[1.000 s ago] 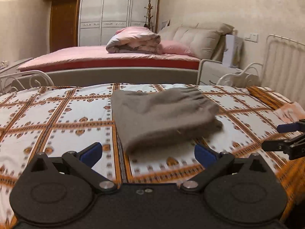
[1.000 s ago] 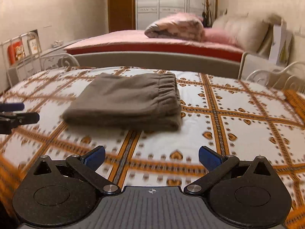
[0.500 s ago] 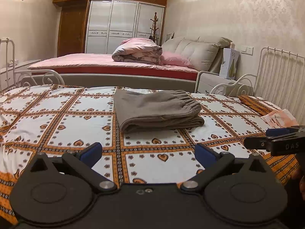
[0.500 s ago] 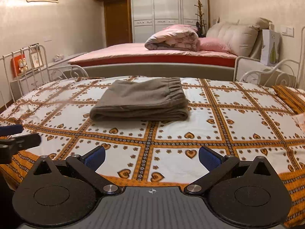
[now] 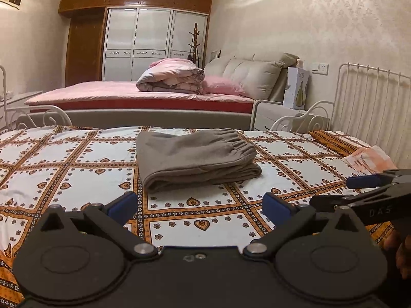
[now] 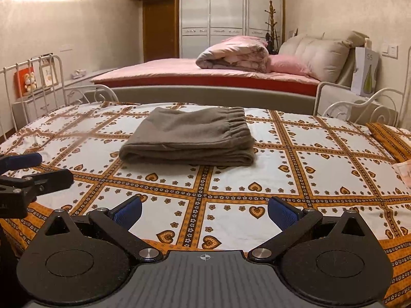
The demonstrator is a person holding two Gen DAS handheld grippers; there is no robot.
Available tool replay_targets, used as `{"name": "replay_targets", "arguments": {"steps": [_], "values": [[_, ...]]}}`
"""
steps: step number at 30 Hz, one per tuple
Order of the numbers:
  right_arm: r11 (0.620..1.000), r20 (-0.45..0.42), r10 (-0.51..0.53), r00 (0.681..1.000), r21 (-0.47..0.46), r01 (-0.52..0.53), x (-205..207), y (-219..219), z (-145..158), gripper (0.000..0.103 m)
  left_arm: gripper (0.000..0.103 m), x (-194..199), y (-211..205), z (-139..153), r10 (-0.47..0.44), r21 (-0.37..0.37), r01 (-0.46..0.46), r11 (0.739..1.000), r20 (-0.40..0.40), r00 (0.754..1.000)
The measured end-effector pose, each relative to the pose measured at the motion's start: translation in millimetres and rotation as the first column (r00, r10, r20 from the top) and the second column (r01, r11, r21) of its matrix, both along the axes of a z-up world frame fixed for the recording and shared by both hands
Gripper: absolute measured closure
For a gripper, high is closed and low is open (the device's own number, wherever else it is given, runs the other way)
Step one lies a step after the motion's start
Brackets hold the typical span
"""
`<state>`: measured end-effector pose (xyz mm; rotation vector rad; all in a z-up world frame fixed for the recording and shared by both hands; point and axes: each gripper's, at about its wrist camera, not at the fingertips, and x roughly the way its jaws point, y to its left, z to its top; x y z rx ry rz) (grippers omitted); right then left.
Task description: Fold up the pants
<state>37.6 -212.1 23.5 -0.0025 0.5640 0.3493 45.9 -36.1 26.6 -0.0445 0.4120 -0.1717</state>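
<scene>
The grey pants (image 5: 195,157) lie folded into a compact stack on the patterned bedspread (image 5: 64,169), elastic waistband on the right. They also show in the right wrist view (image 6: 190,138). My left gripper (image 5: 199,204) is open and empty, held back from the pants near the bed's front edge. My right gripper (image 6: 204,211) is open and empty, also well short of the pants. The right gripper shows at the right edge of the left wrist view (image 5: 359,190); the left gripper shows at the left edge of the right wrist view (image 6: 28,169).
A white metal bed frame (image 5: 370,97) rises at the right and another section (image 6: 33,82) at the left. An orange folded cloth (image 5: 370,159) lies at the right edge of the bed. A pink bed (image 6: 205,77) stands behind.
Both grippers have pulled back and risen away from the folded pants, which now look smaller and farther off. The pants have not moved.
</scene>
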Motion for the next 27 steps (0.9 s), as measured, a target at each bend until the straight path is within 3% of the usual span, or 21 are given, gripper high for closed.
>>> {"name": "replay_targets", "arguments": {"steps": [27], "values": [[1.000, 0.008, -0.001, 1.000, -0.002, 0.001, 1.1, -2.3, 2.0, 0.000, 0.006, -0.3, -5.1, -0.3, -0.022, 0.029, 0.021, 0.999, 0.017, 1.000]]}}
